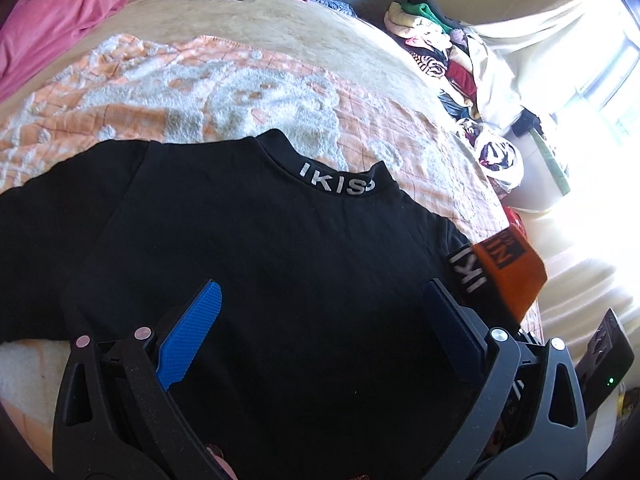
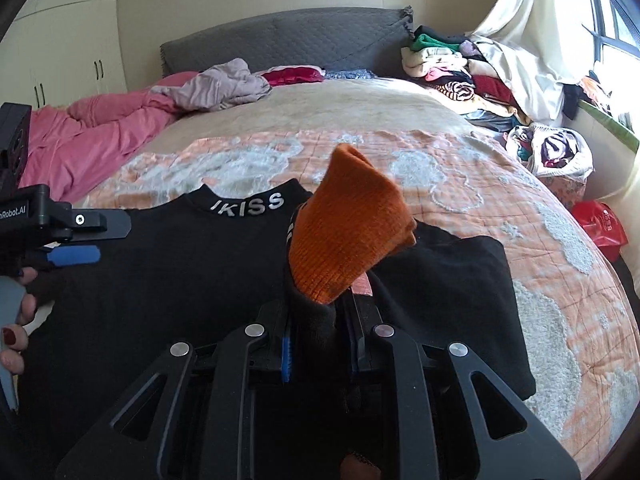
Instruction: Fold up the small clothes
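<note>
A small black top with "IKISS" on its collar lies flat on the bed, also in the right wrist view. My left gripper is open just above the middle of the top, holding nothing; it shows at the left of the right wrist view. My right gripper is shut on the sleeve end with its orange cuff, lifted over the top's right side. The cuff also shows in the left wrist view.
An orange and white blanket covers the bed. A pink duvet lies at the far left. Piles of clothes and a bag of clothes sit at the right, by the window.
</note>
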The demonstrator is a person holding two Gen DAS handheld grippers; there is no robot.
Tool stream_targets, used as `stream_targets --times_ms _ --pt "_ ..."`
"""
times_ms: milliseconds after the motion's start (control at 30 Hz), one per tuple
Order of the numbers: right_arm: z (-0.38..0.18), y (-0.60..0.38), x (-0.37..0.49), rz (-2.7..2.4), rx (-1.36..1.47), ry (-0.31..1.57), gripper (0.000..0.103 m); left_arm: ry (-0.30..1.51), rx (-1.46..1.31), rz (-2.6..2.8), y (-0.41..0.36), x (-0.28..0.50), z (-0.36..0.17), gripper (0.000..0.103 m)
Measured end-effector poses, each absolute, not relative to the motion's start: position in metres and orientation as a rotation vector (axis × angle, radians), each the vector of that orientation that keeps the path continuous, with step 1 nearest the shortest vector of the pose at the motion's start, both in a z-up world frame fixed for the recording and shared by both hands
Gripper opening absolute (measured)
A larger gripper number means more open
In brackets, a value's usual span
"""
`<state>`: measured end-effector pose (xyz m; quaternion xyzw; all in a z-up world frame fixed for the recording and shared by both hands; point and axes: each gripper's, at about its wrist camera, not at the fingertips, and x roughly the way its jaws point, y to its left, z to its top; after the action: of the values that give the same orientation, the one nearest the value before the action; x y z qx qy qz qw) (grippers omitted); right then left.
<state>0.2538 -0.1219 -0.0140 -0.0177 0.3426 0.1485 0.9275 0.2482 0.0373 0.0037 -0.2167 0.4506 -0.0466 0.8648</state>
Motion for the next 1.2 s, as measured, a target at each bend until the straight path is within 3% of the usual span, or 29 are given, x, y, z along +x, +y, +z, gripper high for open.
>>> stream_targets --times_ms 167,333,567,933,1000,1067,1200 --pt "-0.016 -0.122 0.255 0.349 -0.006 0.738 0.023 0.965 -0.48 -0.142 0.029 0.249 -0.005 0.09" --pt "-0.008 -0.123 0.251 0.436 0.064 0.746 0.044 1.017 -0.517 -0.201 0.017 0.252 -0.017 0.084" --pt "0.005 -0.142 0.245 0.468 0.156 0.715 0.045 1.055 -0.534 -0.258 -0.002 0.253 -0.025 0.069" --pt "0.015 -0.187 0.244 0.347 0.24 0.7 0.048 1.128 -0.525 -0.281 -0.04 0.262 -0.046 0.065" --pt "0.015 -0.195 0.243 0.321 0.255 0.7 0.048 1.132 -0.473 -0.236 -0.047 0.262 -0.05 0.044" --pt "0.015 -0.204 0.244 0.288 0.266 0.703 0.048 1.126 -0.438 -0.212 -0.053 0.264 -0.051 0.03" --pt "0.013 -0.217 0.243 0.23 0.273 0.712 0.048 1.105 -0.428 -0.236 -0.057 0.265 -0.05 0.011"
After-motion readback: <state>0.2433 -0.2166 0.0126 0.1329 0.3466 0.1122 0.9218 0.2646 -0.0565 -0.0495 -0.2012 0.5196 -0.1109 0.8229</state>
